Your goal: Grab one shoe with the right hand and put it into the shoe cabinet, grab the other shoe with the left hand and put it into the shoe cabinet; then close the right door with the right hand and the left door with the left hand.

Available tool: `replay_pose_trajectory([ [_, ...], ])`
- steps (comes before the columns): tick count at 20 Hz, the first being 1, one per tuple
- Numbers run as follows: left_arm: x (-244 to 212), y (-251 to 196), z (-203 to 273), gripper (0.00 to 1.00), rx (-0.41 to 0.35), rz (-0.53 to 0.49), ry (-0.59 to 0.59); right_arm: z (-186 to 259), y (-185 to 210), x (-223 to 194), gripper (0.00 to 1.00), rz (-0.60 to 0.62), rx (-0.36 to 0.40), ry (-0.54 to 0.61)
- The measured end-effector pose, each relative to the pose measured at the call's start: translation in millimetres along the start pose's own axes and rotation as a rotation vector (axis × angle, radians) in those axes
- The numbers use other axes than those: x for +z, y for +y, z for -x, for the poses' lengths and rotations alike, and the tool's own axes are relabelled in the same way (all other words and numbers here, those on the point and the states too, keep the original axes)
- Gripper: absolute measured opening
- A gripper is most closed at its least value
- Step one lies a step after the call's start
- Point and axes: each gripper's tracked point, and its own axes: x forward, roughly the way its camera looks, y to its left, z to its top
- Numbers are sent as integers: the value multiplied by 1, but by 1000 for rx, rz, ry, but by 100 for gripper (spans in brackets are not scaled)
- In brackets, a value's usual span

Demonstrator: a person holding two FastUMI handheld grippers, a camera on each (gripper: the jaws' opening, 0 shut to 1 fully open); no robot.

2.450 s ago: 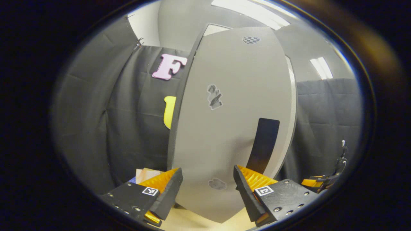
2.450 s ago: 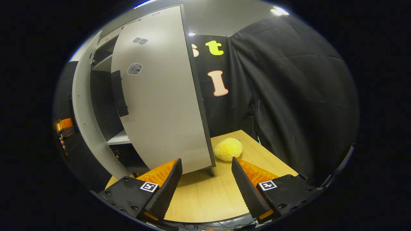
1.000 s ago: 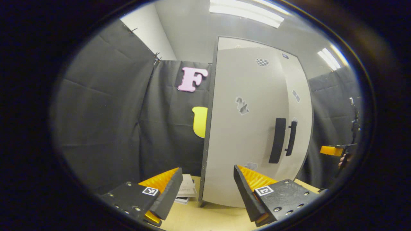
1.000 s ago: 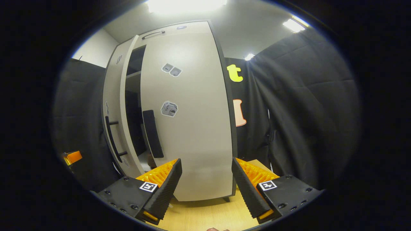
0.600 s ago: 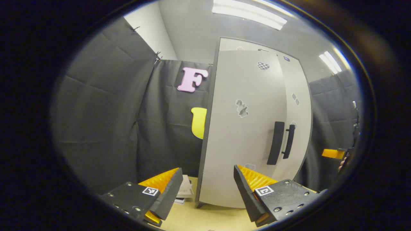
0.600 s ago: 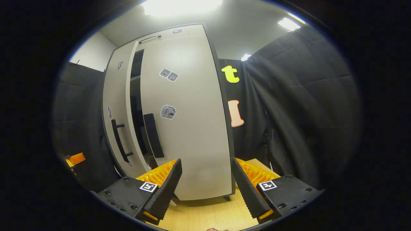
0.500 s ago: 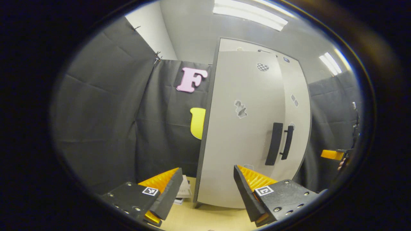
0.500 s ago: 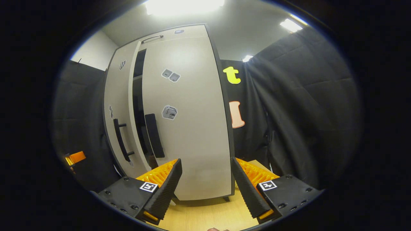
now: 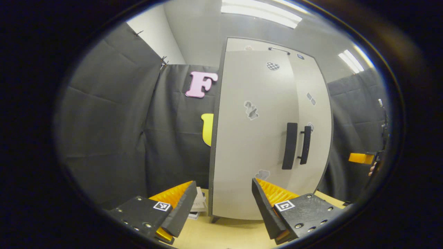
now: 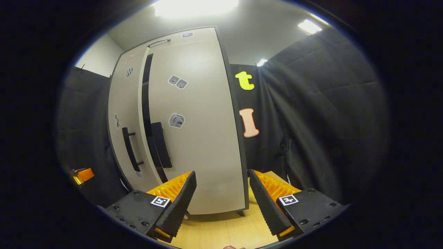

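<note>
My left gripper (image 9: 223,199) sits low in front of the shoe cabinet (image 9: 254,86), jaws spread wide w/ nothing between them, pointing at the lower part of the left door (image 9: 256,145). My right gripper (image 10: 221,197) is posed the same way: low, level, fingers apart and empty, aimed at the bottom of the right door (image 10: 204,145).

Cabinet is tall, pale grey w/ dark edges, standing upright on a light wood table (image 10: 225,230) against the black cloth. Each door has a black vertical handle near the centre seam and a few small grey stickers.

From the left gripper view the two doors look about flush, handles (image 9: 290,145) side by side. The right gripper view tells more: a narrow dark gap (image 10: 147,114) runs top to bottom between the doors, so they aren't fully together; which door stands out I can't tell. Shoes: can't see them, cabinet interior hidden.

Left gripper view also has a small stack of papers (image 9: 200,204) on the table just left of the cabinet foot, plus the other gripper (image 9: 361,158) far right. Right gripper view catches the other gripper (image 10: 82,174) at far left.
</note>
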Motion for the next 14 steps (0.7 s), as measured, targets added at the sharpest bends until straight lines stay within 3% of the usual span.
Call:
replay_pose_trajectory([
  [8, -11, -16, 7, 96, 19, 10, 14, -22, -1, 3, 98, 58, 69, 3],
  [14, -13, -28, 17, 96, 75, 7, 22, -41, -10, -1, 98, 58, 106, 31],
])
